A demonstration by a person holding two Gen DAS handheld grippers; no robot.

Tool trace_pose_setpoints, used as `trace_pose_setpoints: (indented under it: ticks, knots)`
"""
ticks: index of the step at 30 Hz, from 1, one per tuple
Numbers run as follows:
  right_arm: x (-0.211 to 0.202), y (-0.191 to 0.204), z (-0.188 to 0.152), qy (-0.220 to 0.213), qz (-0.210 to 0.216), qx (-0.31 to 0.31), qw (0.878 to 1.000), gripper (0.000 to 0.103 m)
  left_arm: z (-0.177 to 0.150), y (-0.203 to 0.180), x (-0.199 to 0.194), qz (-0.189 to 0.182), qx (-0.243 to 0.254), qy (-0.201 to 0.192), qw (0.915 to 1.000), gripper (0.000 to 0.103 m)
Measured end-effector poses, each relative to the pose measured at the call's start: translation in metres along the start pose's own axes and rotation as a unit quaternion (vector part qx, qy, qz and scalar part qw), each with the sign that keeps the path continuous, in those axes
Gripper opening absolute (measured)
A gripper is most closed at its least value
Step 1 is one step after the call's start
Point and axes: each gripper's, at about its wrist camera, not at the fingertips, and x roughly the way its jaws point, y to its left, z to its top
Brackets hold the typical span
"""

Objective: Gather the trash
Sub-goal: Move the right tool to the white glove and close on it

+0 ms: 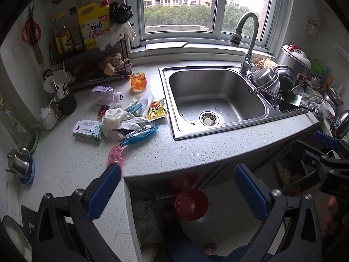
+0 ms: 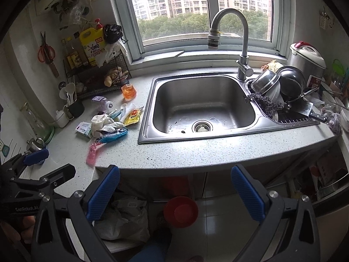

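Both grippers hovering wide and empty before the littered desk

Nothing is looking collected: left gripper (image 1: 177, 181) and right gripper (image 2: 175, 181) are gaping empty while the trash pile (image 1: 122, 120), with pink wrapper (image 1: 115, 155) and yellow sachet (image 1: 156, 109), is lying left of the sink (image 1: 218, 100). An "OMO" jug (image 1: 93, 25) is standing behind.

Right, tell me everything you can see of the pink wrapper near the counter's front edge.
The pink wrapper is a small, flat, translucent plastic packet, crinkled, and it looks empty. It lies flat on the speckled grey counter, nearest the front edge of all the litter. Its far end meets or slightly overlaps the blue wrapper; which one, I cannot tell. Neither gripper touches it: the left gripper hangs open just in front of it.
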Motion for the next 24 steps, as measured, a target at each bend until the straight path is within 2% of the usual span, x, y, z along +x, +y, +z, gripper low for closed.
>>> trace_pose_setpoints:
  ticks: [6, 8, 10, 13, 17, 24]
  knots:
    - [0.047, 0.026, 0.04, 0.014, 0.005, -0.007, 1.0, 0.103, 0.04, 0.054, 0.041, -0.026, -0.026, 0.001, 0.9993, 0.103]
    - [0.065, 0.042, 0.055, 0.021, 0.008, -0.023, 1.0, 0.102, 0.054, 0.071, 0.054, -0.023, -0.033, 0.006, 0.9992, 0.103]
    - [0.082, 0.06, 0.068, 0.03, 0.019, -0.036, 0.999, 0.097, 0.064, 0.088, 0.064, -0.017, -0.038, 0.008, 0.9991, 0.103]
    - [0.105, 0.086, 0.081, 0.042, 0.039, -0.059, 0.997, 0.097, 0.075, 0.117, 0.079, -0.008, -0.053, 0.015, 0.9985, 0.103]
    - [0.136, 0.117, 0.095, 0.068, 0.065, -0.088, 0.992, 0.097, 0.079, 0.157, 0.094, 0.006, -0.08, 0.028, 0.9964, 0.103]
    - [0.188, 0.167, 0.106, 0.112, 0.105, -0.141, 0.978, 0.097, 0.067, 0.216, 0.125, 0.033, -0.125, 0.067, 0.9893, 0.103]
